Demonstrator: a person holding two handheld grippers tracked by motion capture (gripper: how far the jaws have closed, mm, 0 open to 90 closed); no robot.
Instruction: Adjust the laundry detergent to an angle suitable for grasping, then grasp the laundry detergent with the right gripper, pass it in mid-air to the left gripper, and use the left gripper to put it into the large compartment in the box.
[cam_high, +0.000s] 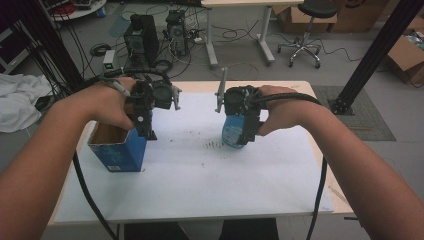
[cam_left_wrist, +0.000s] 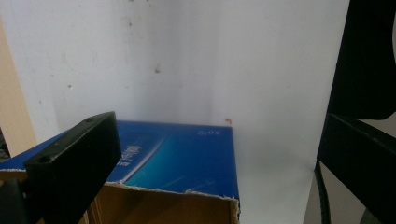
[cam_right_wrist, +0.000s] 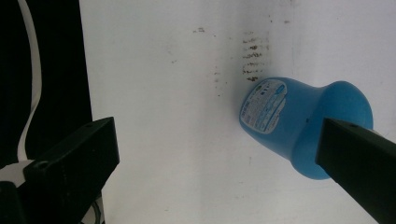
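A blue cardboard box (cam_high: 121, 154) with its top torn open stands at the table's left. My left gripper (cam_high: 148, 131) hangs over the box's right rim, pointing down. In the left gripper view the jaws stand wide apart, open (cam_left_wrist: 219, 135), above the blue box (cam_left_wrist: 187, 158), one jaw over its brown inside. A blue plastic bottle (cam_high: 230, 136) stands upright at centre right. My right gripper (cam_high: 246, 136) is just above and beside it, open. In the right gripper view (cam_right_wrist: 215, 149) the bottle (cam_right_wrist: 285, 116) sits toward the right jaw, which covers part of its top.
A white sheet (cam_high: 200, 170) covers the table, with dark smudges (cam_high: 215, 145) left of the bottle. Beyond the far edge are computer towers (cam_high: 142, 35), a desk leg (cam_high: 210, 40) and an office chair (cam_high: 305, 30). A black post (cam_high: 370, 60) slants at the right.
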